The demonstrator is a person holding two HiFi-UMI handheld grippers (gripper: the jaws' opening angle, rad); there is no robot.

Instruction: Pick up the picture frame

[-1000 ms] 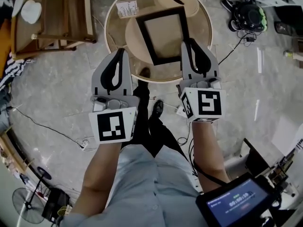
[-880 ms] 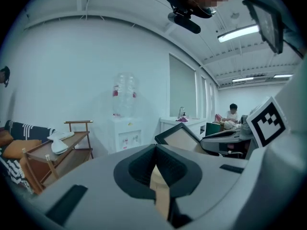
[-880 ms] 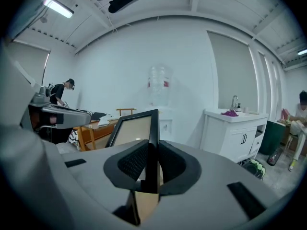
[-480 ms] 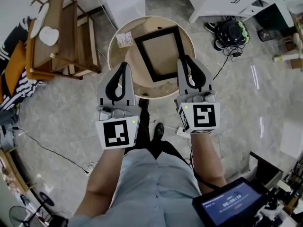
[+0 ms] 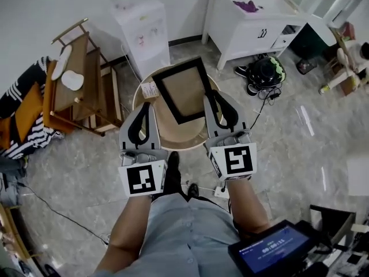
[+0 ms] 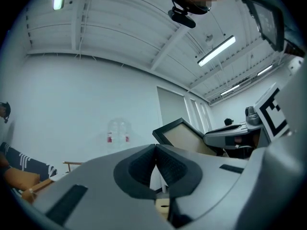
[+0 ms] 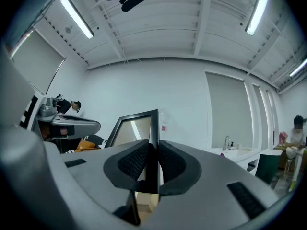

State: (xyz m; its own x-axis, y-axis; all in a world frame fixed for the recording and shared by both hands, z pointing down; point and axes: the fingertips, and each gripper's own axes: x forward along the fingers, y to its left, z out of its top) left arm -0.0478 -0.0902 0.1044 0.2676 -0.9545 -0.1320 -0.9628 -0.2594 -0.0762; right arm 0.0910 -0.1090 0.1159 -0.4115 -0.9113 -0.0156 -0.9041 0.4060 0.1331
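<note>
Black wooden rectangular picture frame [image 5: 183, 91] with a tan panel inside is held by the right gripper [image 5: 213, 97], whose grey fingers are clamped on the frame's right-hand edge. From the head view, the frame sits tilted over a round pale wooden bench [image 5: 173, 136], and its far end reaches past the bench's rim. A small white paper tag [image 5: 150, 89] lies on the bench, just beside the frame's left edge.

In the right gripper view, the two ribbed black pads press on either side of the thin black edge of the frame [image 7: 153, 128], which rises upright between them against a white wall and ceiling lights. The gripper's fingertips [image 7: 153, 150] are narrow, with only the frame's edge between them.

The left gripper [image 5: 145, 107] is held level with the right one, to the left of the frame and not touching it. In the left gripper view its fingers [image 6: 156, 150] are pressed together with nothing between them; the frame [image 6: 184, 137] shows off to the right.

Both grippers carry a white cube with black square markers, and bare forearms reach out from a pale blue shirt. Around the bench lie a grey marbled floor [image 5: 75, 172], a wooden chair [image 5: 86, 85] on the left, a white cabinet [image 5: 141, 27] and a white desk with drawers [image 5: 253, 30] along the wall.
</note>
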